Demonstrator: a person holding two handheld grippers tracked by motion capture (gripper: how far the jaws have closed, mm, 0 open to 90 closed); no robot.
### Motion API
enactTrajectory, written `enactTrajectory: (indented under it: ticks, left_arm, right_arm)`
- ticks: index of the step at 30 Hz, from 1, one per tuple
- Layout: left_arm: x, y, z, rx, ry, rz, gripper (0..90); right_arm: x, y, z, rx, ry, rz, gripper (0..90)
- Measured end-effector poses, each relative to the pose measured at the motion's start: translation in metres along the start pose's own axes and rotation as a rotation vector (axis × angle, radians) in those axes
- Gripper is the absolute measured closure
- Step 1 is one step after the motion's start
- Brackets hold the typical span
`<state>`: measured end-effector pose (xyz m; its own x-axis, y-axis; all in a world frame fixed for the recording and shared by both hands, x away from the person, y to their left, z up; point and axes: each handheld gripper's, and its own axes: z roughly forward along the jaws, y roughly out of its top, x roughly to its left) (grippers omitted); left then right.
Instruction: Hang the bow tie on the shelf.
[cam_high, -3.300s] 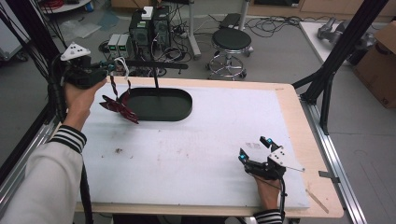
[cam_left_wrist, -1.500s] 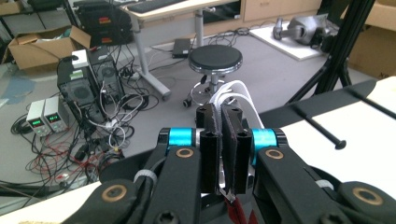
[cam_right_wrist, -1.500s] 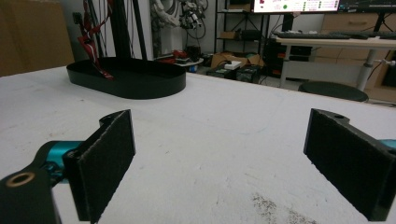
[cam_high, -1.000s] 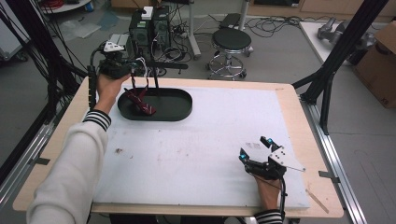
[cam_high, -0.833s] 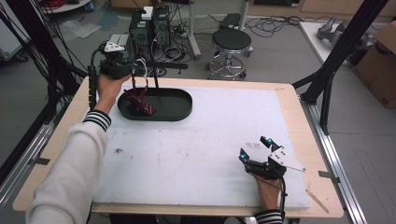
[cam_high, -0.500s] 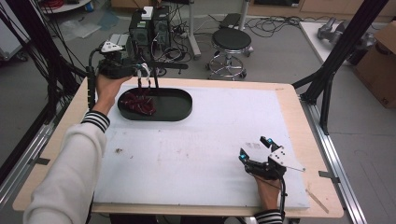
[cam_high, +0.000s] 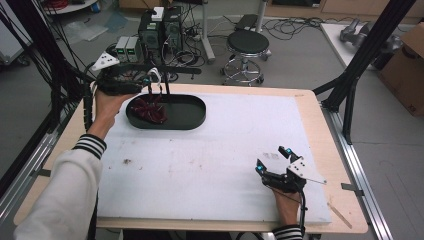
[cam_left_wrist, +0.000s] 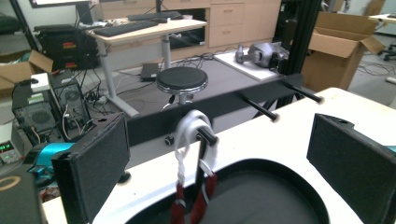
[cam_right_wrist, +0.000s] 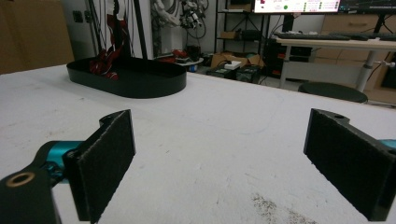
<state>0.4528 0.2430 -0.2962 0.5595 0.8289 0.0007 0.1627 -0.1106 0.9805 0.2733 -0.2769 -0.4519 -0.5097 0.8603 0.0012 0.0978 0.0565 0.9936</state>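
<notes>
Lanyard (cam_high: 151, 107) in black tray (cam_high: 192, 117)

A wooden table (cam_high: 320, 120) carries a white sheet (cam_high: 225, 150), with a black oval tray (cam_high: 190, 117) on it.

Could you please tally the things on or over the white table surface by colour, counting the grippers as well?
Black: 3, the oval tray, the left gripper and the right gripper.
Dark red: 1, the strappy item in the tray's left end.
White: 1, the loop on a black peg.
Total: 5.
</notes>
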Motion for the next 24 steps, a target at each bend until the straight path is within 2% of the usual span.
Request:
enactTrajectory:
  ticks: [5,10,14,19,21,24]
  left_arm:
    - [-0.017,-0.011,-0.03,-0.049,-0.023,0.017,6.4]
    - [-0.033,-0.029,-0.061,-0.071,-0.073,0.033,6.4]
    - [-0.041,-0.045,-0.081,-0.097,-0.119,0.025,6.4]
    - [-0.049,-0.066,-0.1,-0.127,-0.129,0.043,6.4]
    - [-0.054,-0.079,-0.109,-0.157,-0.134,0.046,6.4]
    - [-0.059,-0.099,-0.116,-0.166,-0.137,0.061,6.4]
  right_arm:
    - [0.0,0.0,0.0,0.0,0.001,0.004,7.9]
    - [-0.001,0.0,0.0,-0.001,0.001,0.018,7.9]
    - [-0.001,0.0,0.0,-0.001,-0.005,0.018,8.0]
    - [0.0,0.0,0.0,0.001,-0.006,0.016,8.0]
    - [0.0,0.0,0.0,0.001,-0.006,0.007,8.0]
    - [0.001,0.0,0.0,0.001,-0.007,-0.001,8.0]
